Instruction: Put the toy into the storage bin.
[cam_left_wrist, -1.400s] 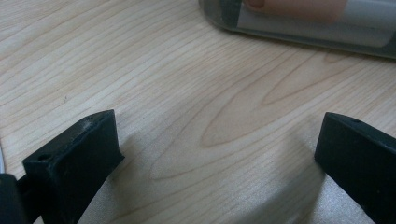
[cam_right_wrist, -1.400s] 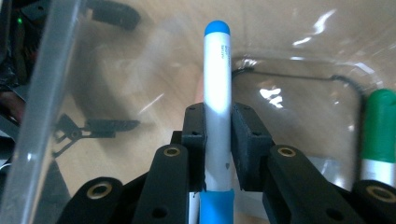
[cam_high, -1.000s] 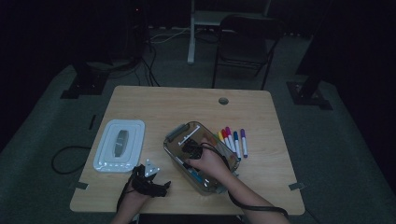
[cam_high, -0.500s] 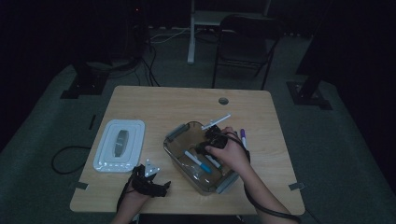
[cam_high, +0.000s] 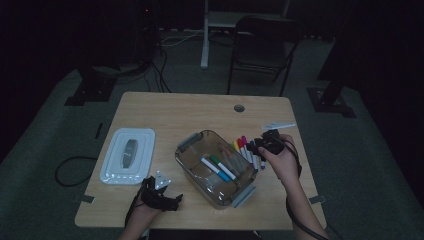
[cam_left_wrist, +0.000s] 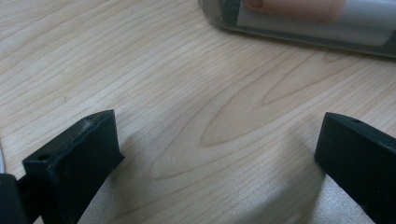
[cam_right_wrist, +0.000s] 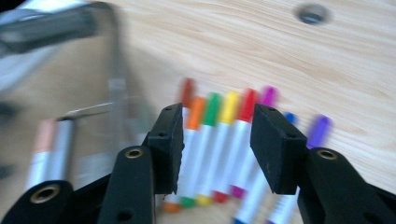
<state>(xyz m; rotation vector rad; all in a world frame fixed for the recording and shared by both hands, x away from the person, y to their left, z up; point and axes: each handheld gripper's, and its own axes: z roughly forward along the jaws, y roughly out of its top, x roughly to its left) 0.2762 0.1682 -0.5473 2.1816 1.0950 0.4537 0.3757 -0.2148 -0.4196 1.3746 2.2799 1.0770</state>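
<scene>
A: Now, from high up: off the clear box (cam_high: 186, 148) and over to the markers (cam_high: 248, 150) right of it with the right hand-held gripper (cam_high: 264, 142).

B: Left gripper view: left hand-held gripper (cam_left_wrist: 219, 135) wide apart over bare tabletop (cam_left_wrist: 187, 84).

A: Right gripper view: just been opening, part-open, nothing between. Probably lining up another marker for the box.

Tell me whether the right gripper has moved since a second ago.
Yes. The right gripper, jaws just opening and empty, went from over the clear bin rightward to the row of markers beside it.
</scene>
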